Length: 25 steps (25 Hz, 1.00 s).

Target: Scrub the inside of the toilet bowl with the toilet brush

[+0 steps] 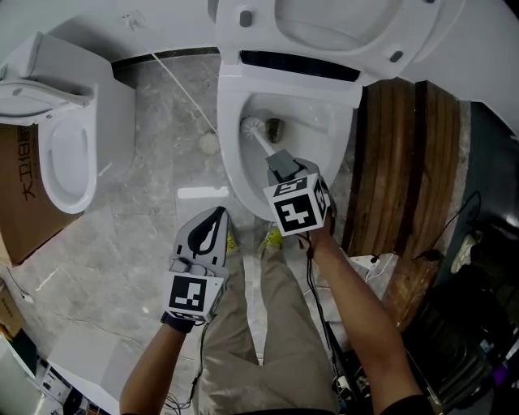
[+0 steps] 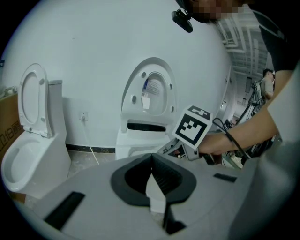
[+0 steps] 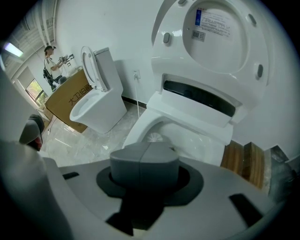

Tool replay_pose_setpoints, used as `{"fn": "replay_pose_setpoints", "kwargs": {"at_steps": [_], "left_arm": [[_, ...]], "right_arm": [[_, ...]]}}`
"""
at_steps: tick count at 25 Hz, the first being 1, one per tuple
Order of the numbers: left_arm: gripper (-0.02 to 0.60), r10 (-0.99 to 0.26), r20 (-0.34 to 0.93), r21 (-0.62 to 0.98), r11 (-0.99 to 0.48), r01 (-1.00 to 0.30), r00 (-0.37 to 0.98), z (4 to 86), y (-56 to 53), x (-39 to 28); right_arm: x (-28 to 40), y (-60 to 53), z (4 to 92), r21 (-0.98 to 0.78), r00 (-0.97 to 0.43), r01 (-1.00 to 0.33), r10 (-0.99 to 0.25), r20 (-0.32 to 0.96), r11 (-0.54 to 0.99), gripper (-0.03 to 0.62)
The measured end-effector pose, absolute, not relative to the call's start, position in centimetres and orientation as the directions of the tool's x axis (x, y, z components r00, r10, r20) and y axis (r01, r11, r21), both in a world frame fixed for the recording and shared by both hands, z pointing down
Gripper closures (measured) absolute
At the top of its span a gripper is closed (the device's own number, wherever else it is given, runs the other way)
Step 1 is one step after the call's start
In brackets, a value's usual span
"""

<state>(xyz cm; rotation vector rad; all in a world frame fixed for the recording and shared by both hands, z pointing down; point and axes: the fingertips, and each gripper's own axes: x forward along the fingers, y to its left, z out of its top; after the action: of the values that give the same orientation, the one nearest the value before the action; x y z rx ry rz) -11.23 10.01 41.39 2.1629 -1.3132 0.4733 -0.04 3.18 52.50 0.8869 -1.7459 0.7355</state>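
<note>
Low in the frame, the left gripper [image 1: 217,217] is closed on nothing, its jaws meeting at the tips. Just above it, at centre, the right gripper [image 1: 280,164] is clamped on the brush [image 1: 259,138] handle. The white bristle head sits inside the bowl [image 1: 232,162], beside the dark drain. The lid [image 1: 340,24] is raised at the top.

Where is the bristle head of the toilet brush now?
In the head view, the brush head sits inside the toilet bowl, at its left wall beside the drain hole, ahead of the right tool.
</note>
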Motion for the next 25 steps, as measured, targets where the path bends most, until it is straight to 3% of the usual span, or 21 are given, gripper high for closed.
{"fn": "replay_pose_setpoints", "kwargs": {"at_steps": [14,25], "left_arm": [[0.571,-0.691,0.559,0.284,-0.361,-0.889,0.459,41.5,9.3,-10.8],[0.571,-0.661,0.571,0.293,-0.389,-0.873,0.486,42.5,10.0,-9.1]], "right_arm": [[3.5,-1.3,53.2,-0.094,-0.262,-0.899,-0.356,0.897,0.427,0.441],[5.1,-1.7,55.1,-0.006,-0.219,-0.859,-0.358,0.908,0.511,0.441]]}}
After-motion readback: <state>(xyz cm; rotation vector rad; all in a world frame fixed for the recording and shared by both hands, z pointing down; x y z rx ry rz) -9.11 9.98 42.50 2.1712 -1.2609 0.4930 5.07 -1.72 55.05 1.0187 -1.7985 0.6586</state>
